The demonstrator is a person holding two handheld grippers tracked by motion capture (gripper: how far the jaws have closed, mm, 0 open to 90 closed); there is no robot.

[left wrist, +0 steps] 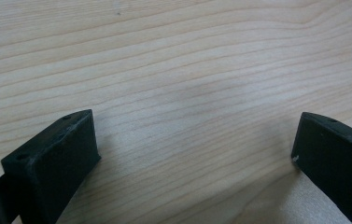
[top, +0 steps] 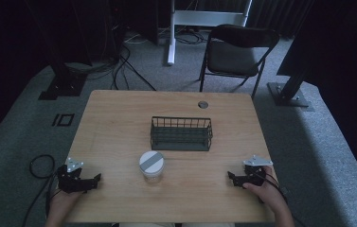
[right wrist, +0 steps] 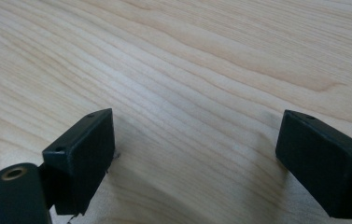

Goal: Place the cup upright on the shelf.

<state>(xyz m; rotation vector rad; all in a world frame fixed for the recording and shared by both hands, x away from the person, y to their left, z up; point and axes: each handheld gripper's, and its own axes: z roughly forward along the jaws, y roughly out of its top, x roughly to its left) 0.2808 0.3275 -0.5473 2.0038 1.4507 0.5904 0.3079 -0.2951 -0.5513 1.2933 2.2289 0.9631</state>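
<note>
Jar [top: 151, 166] with its grey-striped white lid stands upright on the tabletop [top: 119, 118] near my edge, between my two claws and just in front of the dark wire basket [top: 181, 134]. My left claw [top: 95, 178] rests at the near left corner, jaws spread wide over bare wood. My right claw [top: 230, 177] sits at the near right, jaws equally wide with nothing between them. Both are well apart from the jar.

Left gripper [top: 95, 178] held low at the near left, jaws spread wide and empty, right gripper [top: 230, 177] held low at the near right, jaws likewise wide apart, both pointing inward, hands gripping from behind
</note>
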